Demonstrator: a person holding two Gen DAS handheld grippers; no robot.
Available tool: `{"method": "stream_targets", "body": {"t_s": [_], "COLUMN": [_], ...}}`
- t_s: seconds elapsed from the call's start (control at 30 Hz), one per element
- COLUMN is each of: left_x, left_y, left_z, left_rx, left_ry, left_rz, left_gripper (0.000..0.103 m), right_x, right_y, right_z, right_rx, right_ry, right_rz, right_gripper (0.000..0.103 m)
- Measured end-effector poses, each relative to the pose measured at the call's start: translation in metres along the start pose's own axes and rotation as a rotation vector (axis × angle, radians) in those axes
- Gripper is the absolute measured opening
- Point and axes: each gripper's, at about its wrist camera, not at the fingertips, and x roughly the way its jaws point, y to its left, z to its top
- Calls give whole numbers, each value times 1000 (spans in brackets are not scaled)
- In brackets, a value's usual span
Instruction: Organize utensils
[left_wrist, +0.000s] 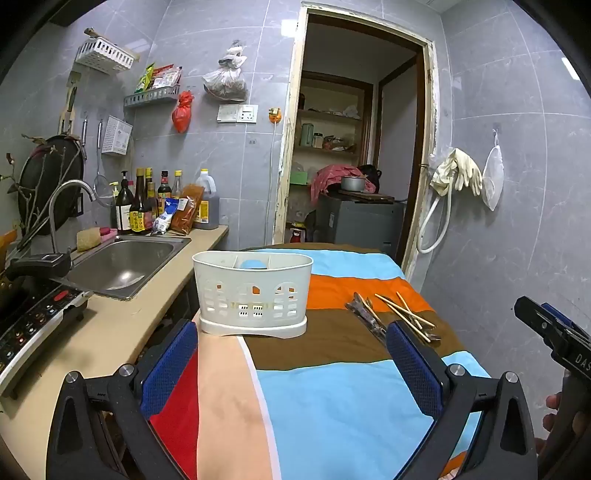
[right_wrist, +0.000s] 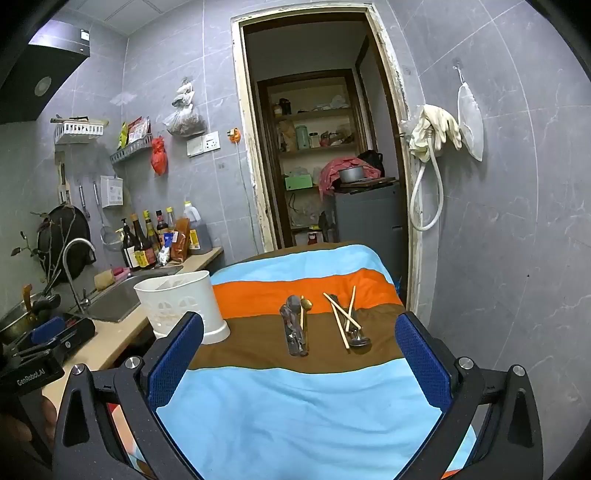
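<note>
Grey marble-look tiled walls (left_wrist: 229, 155) around me. Open doorway (left_wrist: 354, 140) ahead, dim shelved storeroom behind. Steel sink (left_wrist: 122, 264) in beige counter (left_wrist: 107, 332) to my left. Striped cloth (right_wrist: 295, 406) covers table below. Rubber gloves (right_wrist: 436, 129) hang right of door.

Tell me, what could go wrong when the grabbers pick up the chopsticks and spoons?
The chopsticks lie crossed over a spoon, so lifting one could drag or flick the others. The cloth looks soft and wrinkled, so thin sticks may be hard to pinch. The white holder stands near the cloth's left edge, beside the counter gap; a bump might tip it.
</note>
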Motion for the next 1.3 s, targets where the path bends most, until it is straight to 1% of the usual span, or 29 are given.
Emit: {"method": "stream_targets", "body": {"t_s": [0.43,0.47,0.7,0.83,0.87,1.3], "left_x": [1,-4,-6,-8,-4,-1], "left_y": [1,3,5,7,3,7], "left_z": [0,1,1,1,-1,-7], "left_rx": [-4,-3,-5,-7,-3,-1], "left_ry": [1,-1,0,1,2,5], "left_rz": [10,9,8,8,8,6], "left_gripper": [102,102,102,102,102,102], "right_x": [-1,-1,2,2,2,3], "right_y": [-1,-1,3,3,3,1], "right_z": [2,3,-3,1,0,0], "right_rx": [-9,-10,-14,-16,-16,-13], "right_ry": [4,4,9,13,13,15], "right_rz": [0,0,6,6,5,1], "right_gripper": [102,102,102,102,102,102]}}
